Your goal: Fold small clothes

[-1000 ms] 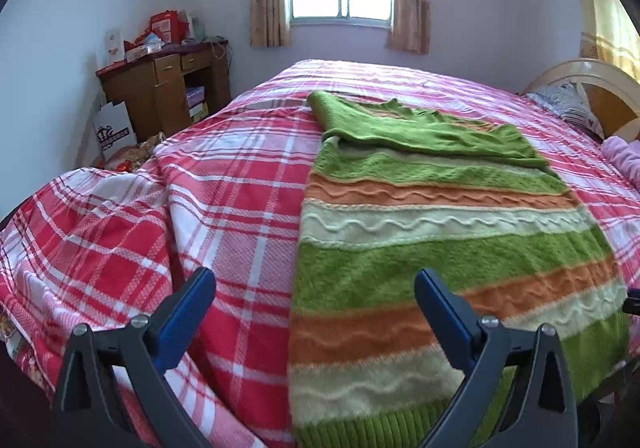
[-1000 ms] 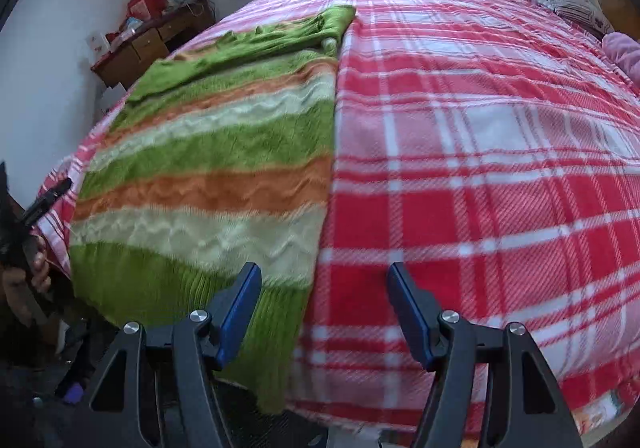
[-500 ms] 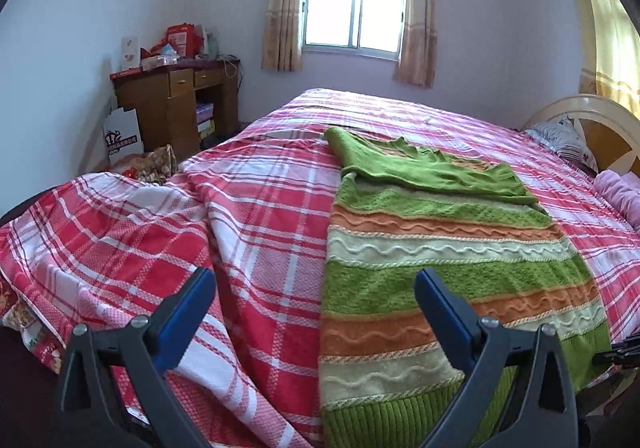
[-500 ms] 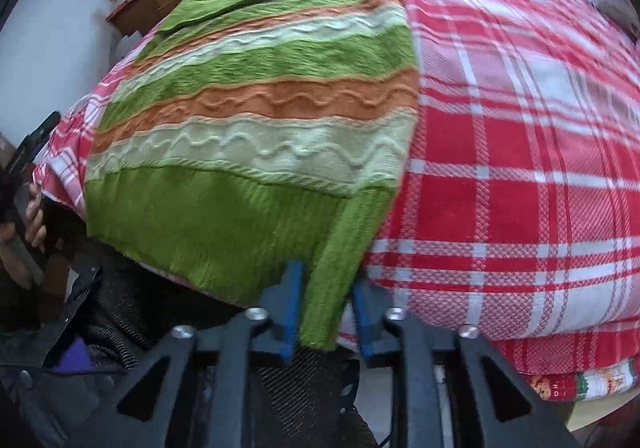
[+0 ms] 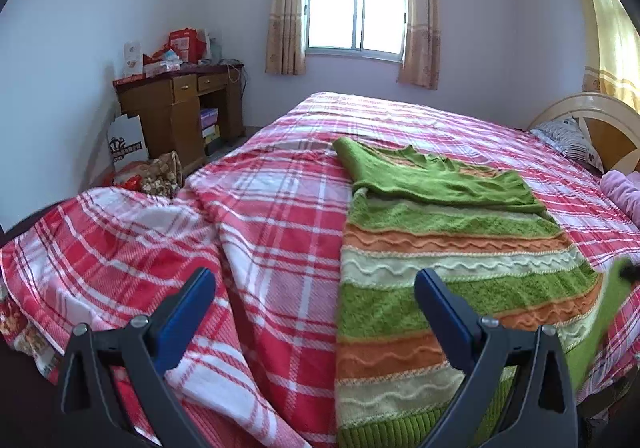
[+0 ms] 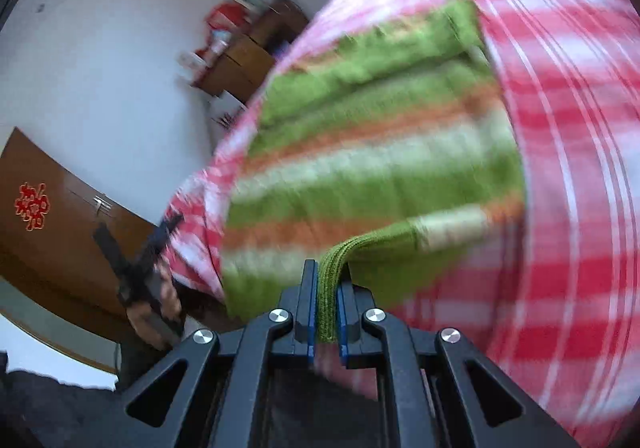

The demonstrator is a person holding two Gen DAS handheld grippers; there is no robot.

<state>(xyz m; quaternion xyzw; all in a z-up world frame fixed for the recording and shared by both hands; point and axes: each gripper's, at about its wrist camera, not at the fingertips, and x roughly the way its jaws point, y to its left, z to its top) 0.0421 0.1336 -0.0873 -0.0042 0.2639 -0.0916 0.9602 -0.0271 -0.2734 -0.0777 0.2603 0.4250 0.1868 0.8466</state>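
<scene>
Sweater (image 5: 432,280) lies lengthwise on the bed (image 5: 272,232), hem nearest; right tool (image 6: 325,308) pinches its ribbed right corner (blurred view), while left tool (image 5: 316,312) gapes empty, with the free left corner just right of it

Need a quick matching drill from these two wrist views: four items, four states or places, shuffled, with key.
Items:
1. left gripper
2. right gripper
3. sweater
4. desk

States or places:
A. against the wall, boxes piled on top
B. shut on a green ribbed hem
C. open, holding nothing
D. striped, spread on the plaid bed, one corner lifted

Pairs: 1-C, 2-B, 3-D, 4-A
</scene>
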